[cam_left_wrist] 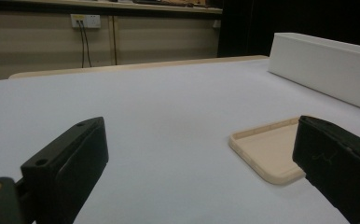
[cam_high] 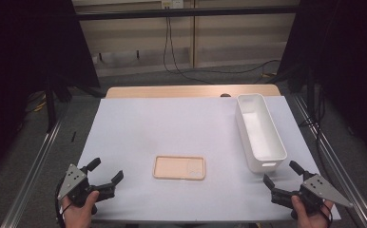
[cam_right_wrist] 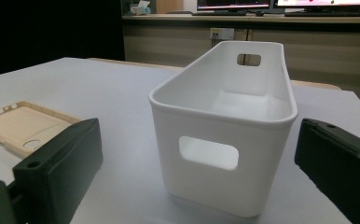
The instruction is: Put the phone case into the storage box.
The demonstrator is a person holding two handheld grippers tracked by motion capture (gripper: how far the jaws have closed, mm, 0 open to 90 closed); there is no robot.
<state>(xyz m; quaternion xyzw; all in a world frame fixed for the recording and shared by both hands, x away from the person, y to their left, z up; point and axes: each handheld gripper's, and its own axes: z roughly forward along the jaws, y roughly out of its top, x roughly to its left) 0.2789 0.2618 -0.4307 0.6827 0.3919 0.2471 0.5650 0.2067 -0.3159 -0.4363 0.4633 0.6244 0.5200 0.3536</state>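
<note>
So far nothing is picked up: both tongs, left (cam_high: pixel 104 172) and right (cam_high: pixel 279 174), rest at the near table (cam_high: pixel 172 118) edge, spread apart and empty. Between them lies the beige phone case (cam_high: pixel 179 167), flat, beside the white bin (cam_high: pixel 260 131). Probably the case goes into it; next, one must reach and pinch a thin rim.

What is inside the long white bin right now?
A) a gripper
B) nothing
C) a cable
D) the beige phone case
B: the white bin shows a bare inside, while the phone case lies flat on the table to its left.
</note>
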